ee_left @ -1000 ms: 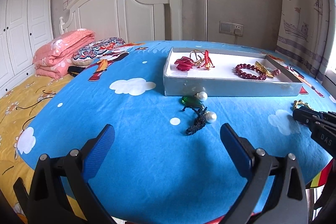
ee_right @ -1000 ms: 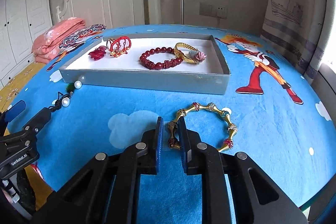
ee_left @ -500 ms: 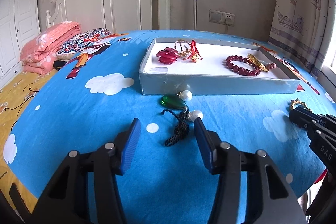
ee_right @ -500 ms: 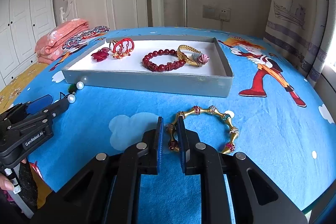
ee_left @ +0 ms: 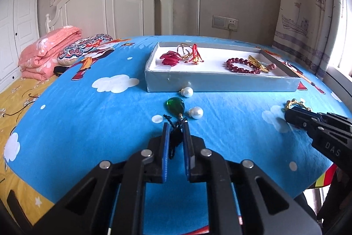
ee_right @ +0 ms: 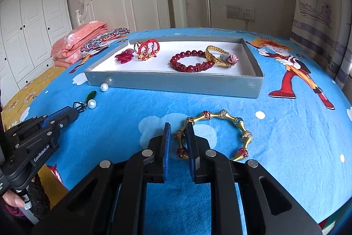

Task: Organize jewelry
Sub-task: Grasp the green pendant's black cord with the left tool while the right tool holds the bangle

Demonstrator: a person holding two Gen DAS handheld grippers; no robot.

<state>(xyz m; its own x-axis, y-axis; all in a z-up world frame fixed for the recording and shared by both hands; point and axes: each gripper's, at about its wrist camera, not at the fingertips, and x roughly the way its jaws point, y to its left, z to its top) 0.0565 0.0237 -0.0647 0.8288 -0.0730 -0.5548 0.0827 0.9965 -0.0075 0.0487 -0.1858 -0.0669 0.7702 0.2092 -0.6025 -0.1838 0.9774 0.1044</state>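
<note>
Left wrist view
Left gripper [ee_left: 176, 124]: jaws closing on the black cord [ee_left: 175, 138] of the green pendant [ee_left: 175, 105]; the blue pads appear to press on the cord's sides.
Green pendant: on the blue cloud-print cloth [ee_left: 88, 124], just ahead of the fingertips.
Pearls: one [ee_left: 196, 112] just beside the pendant, another [ee_left: 187, 91] against the grey tray's front wall [ee_left: 220, 84].
Tray contents: red petal piece [ee_left: 169, 58], red-and-gold ornament [ee_left: 193, 55], dark red bead bracelet [ee_left: 241, 65], gold bangle [ee_left: 260, 63].
Right gripper: seen at the right edge [ee_left: 290, 115], fingers shut.

Right wrist view
Right gripper [ee_right: 178, 127]: fingers nearly together, clamping one side of the gold segmented bracelet [ee_right: 222, 131].
Gold segmented bracelet: on the cloth in front of the tray [ee_right: 176, 80], near its front wall, not inside.
Left gripper [ee_right: 71, 111]: low at left, tips at the pendant's cord.
Hand [ee_right: 13, 199]: partly visible at the lower left edge.
</note>
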